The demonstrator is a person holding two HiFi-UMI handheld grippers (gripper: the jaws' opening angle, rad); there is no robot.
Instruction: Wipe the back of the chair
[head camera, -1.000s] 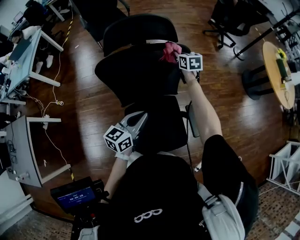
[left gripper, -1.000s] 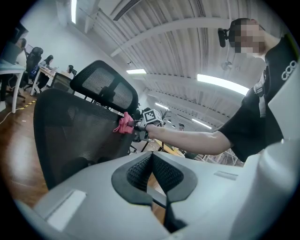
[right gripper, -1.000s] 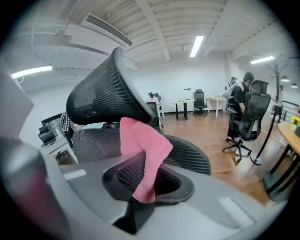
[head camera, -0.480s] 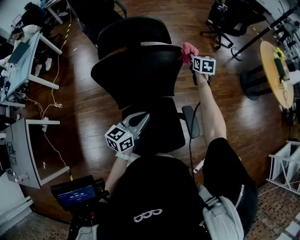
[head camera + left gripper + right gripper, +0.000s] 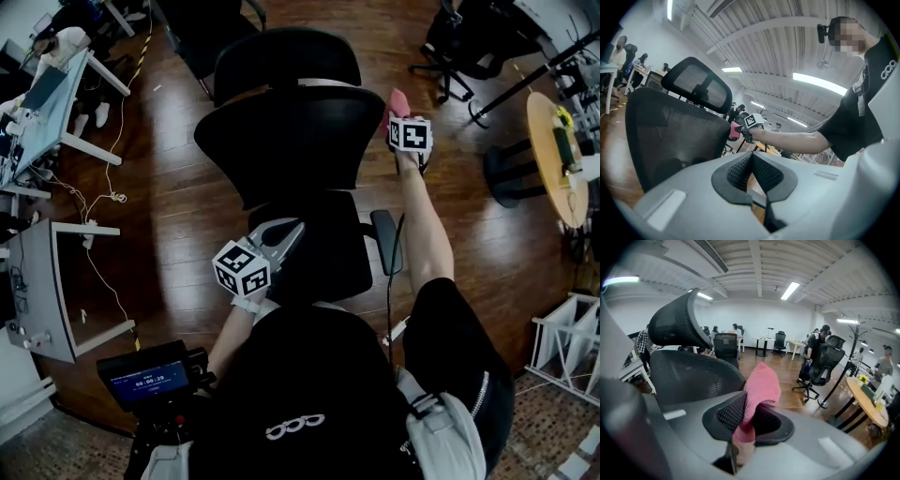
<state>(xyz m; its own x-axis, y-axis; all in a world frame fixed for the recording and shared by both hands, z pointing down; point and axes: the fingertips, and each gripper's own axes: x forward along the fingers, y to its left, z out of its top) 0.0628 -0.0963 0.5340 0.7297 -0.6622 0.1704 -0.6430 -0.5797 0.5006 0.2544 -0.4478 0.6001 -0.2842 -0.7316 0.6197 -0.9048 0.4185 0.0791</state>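
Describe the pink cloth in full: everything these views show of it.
The pink cloth looks like soft, fuzzy terry. It is bunched into a narrow fold and pinched between the jaws of the right tool, which are shut on its lower part. Its free end stands up above the jaws, rounded at the top. It hangs in the air beside the black mesh chair back, at the edge on the person's right; whether it touches the mesh cannot be told.
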